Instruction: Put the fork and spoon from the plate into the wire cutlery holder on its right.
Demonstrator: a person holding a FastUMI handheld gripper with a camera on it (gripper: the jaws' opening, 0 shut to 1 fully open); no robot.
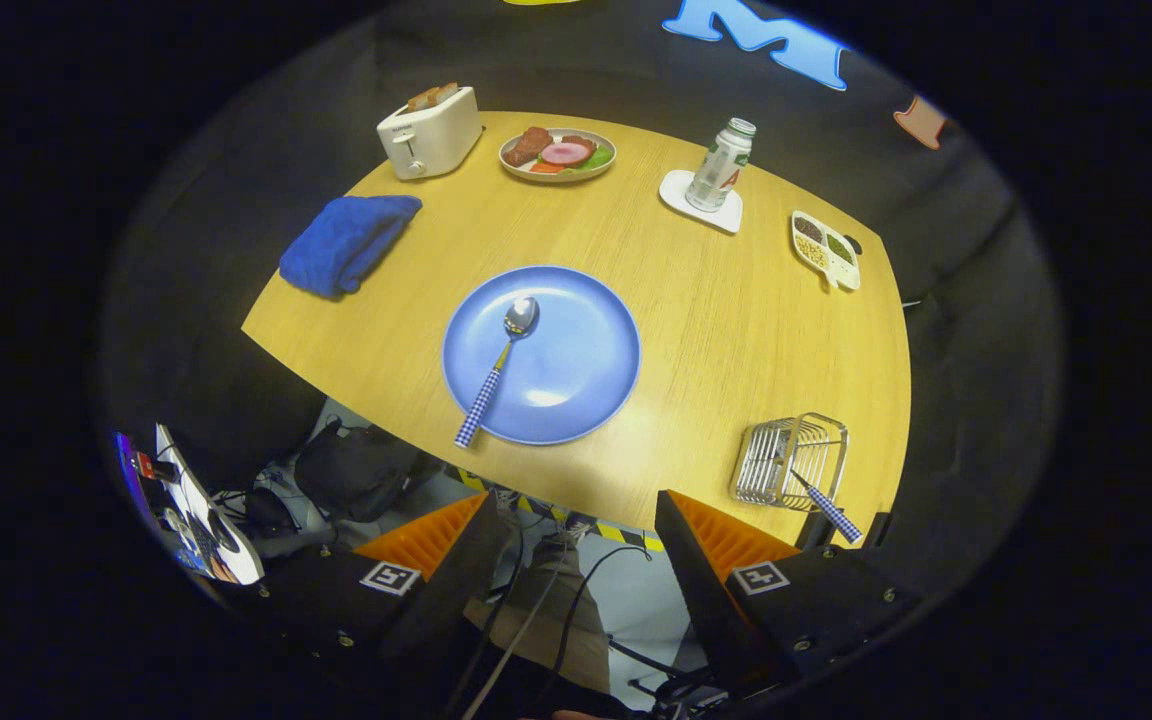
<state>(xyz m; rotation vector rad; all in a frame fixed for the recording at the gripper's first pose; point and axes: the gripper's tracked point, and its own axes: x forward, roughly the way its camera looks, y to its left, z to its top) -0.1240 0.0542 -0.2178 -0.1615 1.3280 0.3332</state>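
The hand-held gripper (576, 520) hangs off the near edge of the wooden worktop (716, 330), fingers apart and holding nothing. Ahead of them a blue plate (576, 385) carries the spoon (501, 365), its checked handle jutting over the rim. To the plate's right the wire holder (786, 462) has the fork (821, 505) in it, handle sticking out. Farther back sit a toaster (429, 132), a blue cloth (348, 243), a food plate (557, 154), a bottle (721, 165) on a coaster and a snack tray (825, 250). Dark cloth surrounds the booth
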